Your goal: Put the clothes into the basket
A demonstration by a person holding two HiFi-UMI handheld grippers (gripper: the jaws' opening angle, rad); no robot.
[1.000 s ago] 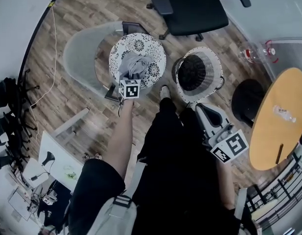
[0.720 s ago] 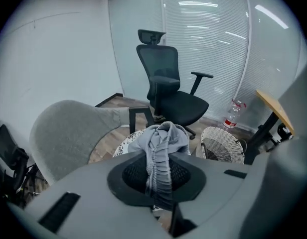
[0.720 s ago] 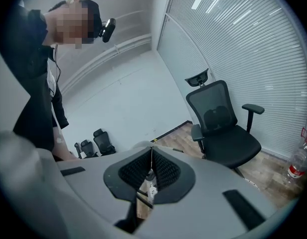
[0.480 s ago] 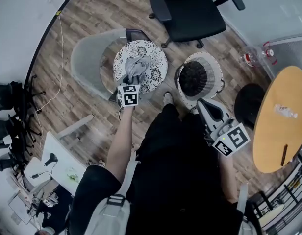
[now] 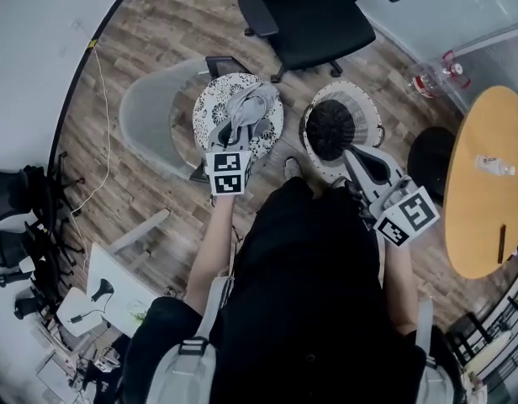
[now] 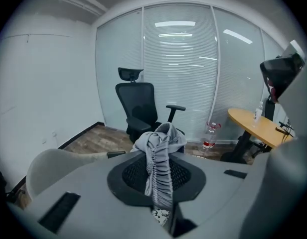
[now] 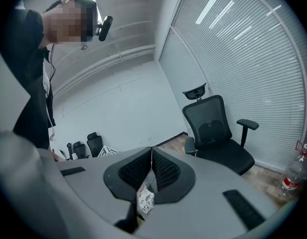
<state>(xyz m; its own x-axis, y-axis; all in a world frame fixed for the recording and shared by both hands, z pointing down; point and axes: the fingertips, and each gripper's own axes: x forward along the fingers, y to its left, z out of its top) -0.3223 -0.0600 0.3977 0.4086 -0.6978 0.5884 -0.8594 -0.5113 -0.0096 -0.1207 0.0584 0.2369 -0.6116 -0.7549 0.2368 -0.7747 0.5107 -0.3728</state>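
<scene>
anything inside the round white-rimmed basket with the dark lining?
Only dark lining shows inside the round white-rimmed basket; no clothes. The right tongs cover its near edge. The grey garment is pinched in the left tongs, outside it.

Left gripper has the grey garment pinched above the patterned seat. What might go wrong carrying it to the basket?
1. The grey garment hangs long from the left gripper and its tail seems to lie on the patterned seat; it may drag or snag.
2. Only a bunched fold is pinched, so it might slip out.
3. The right gripper, shut and empty, sits by the near rim of the basket and may block the drop.
</scene>
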